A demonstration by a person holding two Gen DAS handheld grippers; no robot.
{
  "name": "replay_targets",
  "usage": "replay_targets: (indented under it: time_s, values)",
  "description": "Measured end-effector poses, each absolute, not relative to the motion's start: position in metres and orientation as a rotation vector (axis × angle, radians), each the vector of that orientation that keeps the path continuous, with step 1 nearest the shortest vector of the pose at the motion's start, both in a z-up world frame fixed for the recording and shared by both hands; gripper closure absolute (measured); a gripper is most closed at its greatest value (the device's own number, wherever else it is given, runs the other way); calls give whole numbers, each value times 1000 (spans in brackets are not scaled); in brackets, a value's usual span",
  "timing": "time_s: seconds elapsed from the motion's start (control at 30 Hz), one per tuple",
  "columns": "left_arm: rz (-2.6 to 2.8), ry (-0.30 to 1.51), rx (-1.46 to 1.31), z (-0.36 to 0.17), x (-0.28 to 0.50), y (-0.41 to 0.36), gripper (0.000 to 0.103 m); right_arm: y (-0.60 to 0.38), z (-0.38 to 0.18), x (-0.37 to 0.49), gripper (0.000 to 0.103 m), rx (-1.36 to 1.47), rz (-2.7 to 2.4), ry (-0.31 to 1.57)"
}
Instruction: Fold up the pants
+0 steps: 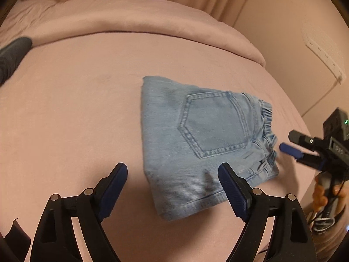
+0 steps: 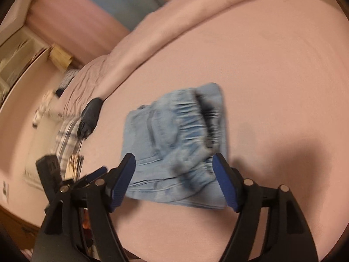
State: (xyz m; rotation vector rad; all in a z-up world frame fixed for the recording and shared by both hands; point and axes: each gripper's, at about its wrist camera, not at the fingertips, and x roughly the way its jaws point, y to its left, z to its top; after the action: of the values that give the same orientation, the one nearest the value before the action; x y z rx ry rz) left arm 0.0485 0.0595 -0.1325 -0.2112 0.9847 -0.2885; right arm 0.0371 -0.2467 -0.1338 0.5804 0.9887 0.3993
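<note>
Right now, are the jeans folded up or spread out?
Folded. The jeans lie as one compact, layered bundle on the pink bed, back pocket on top, waistband at one end; neither gripper holds them.

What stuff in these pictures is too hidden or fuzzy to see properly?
- Folded jeans: the under layers are hidden by the top layer in the left wrist view.
- Waistband: smeared by motion blur in the right wrist view.
- Dark object: cut off by the left wrist view's edge.
- Things beside the bed: too blurred to name.

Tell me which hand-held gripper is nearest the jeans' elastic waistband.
The right hand-held gripper: its open fingers flank the gathered waistband. The left hand-held gripper is at the opposite folded end.
</note>
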Motion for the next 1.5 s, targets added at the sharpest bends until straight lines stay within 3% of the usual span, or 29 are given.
replay_targets:
  time_s: [0.57, 1.03, 1.07, 1.2, 1.3, 1.37, 1.5]
  values:
    - [-352, 1105, -560, -174, 90, 87, 11, -267, -163, 55, 18, 663, 361, 1101]
    - [-489, 1114, -622, -182, 127, 83, 11, -247, -168, 91, 6, 558, 397, 1129]
    - [-493, 1113, -621, -182, 129, 82, 14, -244, -168, 94, 4, 540, 409, 1132]
    - [-465, 1125, -599, -185, 132, 80, 49, -235, -170, 103, 3, 474, 448, 1131]
    - [-445, 1118, -609, -186, 129, 85, 61, -230, -170, 106, 11, 455, 462, 1115]
    - [-437, 1114, -619, -187, 127, 87, 64, -230, -170, 104, 23, 445, 464, 1101]
    - [-394, 1097, -541, -180, 123, 74, 69, -229, -167, 97, 36, 457, 472, 1054]
